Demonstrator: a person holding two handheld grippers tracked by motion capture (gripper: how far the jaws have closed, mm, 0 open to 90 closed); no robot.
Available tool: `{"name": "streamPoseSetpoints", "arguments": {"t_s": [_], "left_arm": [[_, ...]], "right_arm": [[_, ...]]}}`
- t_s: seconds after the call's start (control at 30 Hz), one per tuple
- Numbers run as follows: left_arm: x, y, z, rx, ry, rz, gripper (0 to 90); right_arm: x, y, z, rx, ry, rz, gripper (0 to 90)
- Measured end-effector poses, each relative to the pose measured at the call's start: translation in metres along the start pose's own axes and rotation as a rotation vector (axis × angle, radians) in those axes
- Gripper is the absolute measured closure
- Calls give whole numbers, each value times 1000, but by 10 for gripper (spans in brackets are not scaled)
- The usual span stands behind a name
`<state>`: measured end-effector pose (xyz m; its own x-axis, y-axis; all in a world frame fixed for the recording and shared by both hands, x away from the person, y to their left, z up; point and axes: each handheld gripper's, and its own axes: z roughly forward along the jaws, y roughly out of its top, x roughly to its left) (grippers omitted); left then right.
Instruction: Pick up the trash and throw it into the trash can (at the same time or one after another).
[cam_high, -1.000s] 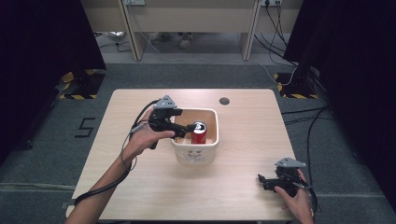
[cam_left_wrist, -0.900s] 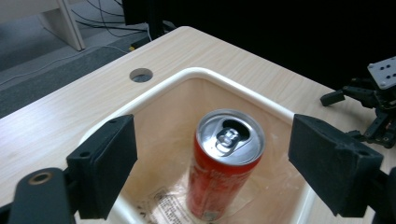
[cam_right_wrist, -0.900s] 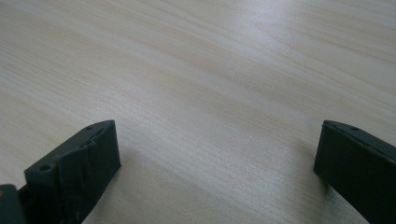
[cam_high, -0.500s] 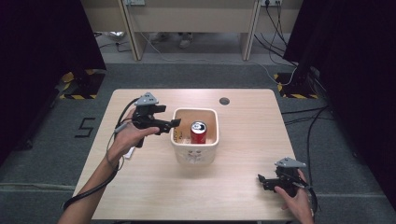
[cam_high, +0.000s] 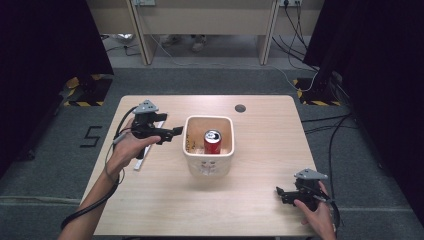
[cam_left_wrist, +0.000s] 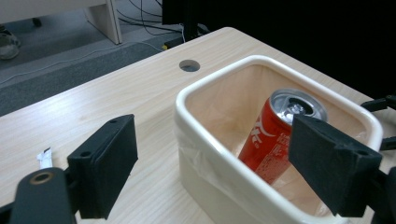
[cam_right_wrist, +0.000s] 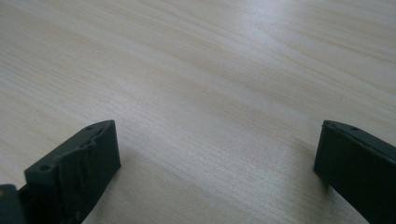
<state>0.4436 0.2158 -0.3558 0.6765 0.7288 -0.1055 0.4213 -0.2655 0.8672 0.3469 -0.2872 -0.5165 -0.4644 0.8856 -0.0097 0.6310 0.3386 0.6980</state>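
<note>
- Left gripper (cam_high: 172, 132) has backed off to the left of the bin (cam_high: 208, 171). A second ago it was over the bin opening by the can; now it hangs over bare table, clear of the rim.
- Its jaws are spread wide with nothing between them. In the left gripper view, the can and bin sit beyond the pads.
- Red can (cam_high: 212, 141) is inside the bin, leaning, top up, toward the far right side. Can position looks unchanged over the last second.
- Read: drop is done and this is the retreat. Can-in-bin step looks complete.
- Right gripper (cam_high: 281, 194) is parked at the near right corner of the table (cam_high: 260, 125), unmoved. Jaws are open and empty, with only wood grain beneath them in the right gripper view.
- Around: white strip (cam_high: 141, 159) lies on the table under the left hand (cam_high: 127, 147); round cable hole (cam_high: 240, 108) is at the far edge.
- Obstructions: none near the bin. Only the left cable trailing off the near-left side could snag.
</note>
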Motion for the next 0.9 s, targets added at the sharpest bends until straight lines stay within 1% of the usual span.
{"name": "streamPoseSetpoints", "arguments": {"t_s": [0.07,0.2,0.5,0.7,0.9], "left_arm": [[3,-3,0,4,19,-1,154],[10,-10,1,0,26,-21,159],[23,-23,5,14,77,-45,160],[32,-31,8,29,114,-55,161],[41,-44,13,50,145,-70,165]], "right_arm": [[0,0,0,0,0,0,3],[0,0,0,0,0,0,3],[0,0,0,0,-1,0,3],[0,0,0,0,0,0,3],[0,0,0,0,-1,0,3]]}}
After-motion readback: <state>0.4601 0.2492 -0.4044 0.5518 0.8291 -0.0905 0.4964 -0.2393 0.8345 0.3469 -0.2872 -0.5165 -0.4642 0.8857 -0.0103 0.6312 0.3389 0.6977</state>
